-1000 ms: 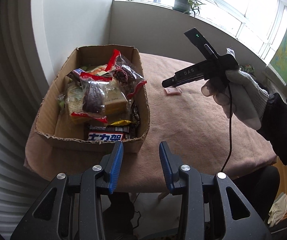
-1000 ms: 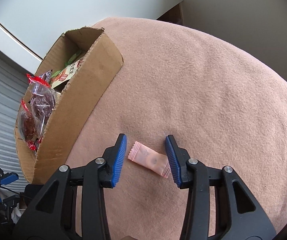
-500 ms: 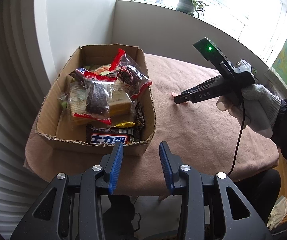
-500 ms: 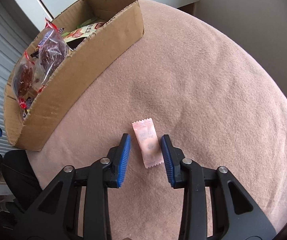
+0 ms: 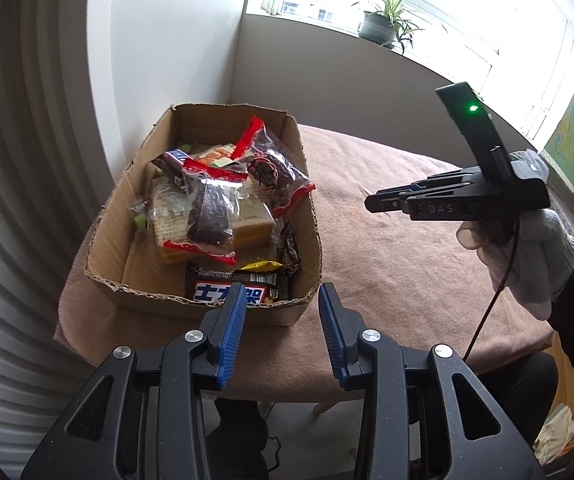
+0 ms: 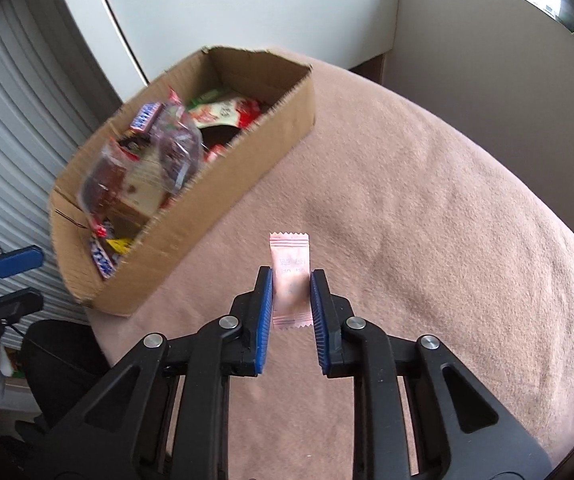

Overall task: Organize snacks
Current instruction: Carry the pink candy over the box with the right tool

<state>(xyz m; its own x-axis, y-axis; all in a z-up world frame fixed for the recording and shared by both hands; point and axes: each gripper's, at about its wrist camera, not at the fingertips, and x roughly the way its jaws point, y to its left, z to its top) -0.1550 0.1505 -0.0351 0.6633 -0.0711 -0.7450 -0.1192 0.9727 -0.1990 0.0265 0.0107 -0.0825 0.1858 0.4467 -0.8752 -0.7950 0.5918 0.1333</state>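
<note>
A small pink candy packet (image 6: 289,252) hangs a little above the brown cloth. My right gripper (image 6: 291,273) holds it, jaws closing in, with both blue pads pressing on its sides. In the left wrist view the right gripper (image 5: 371,202) hovers over the table to the right of the box, held by a gloved hand (image 5: 527,240). An open cardboard box (image 5: 103,240) (image 6: 223,184) stands at the table's left end, piled with several wrapped snacks (image 5: 207,208). My left gripper (image 5: 282,290) stays in front of the box's near wall, open, with nothing between its pads.
The brown-cloth table (image 5: 387,264) (image 6: 427,200) ends close behind the box at a white wall. A ribbed shutter (image 5: 15,200) is on the left. A potted plant (image 5: 383,24) stands on the windowsill. A black cable (image 5: 487,312) hangs from the right gripper.
My right gripper closed on the pink packet, lifted it off the cloth and moved toward the box, rolling as it went. The left gripper has hardly moved.
</note>
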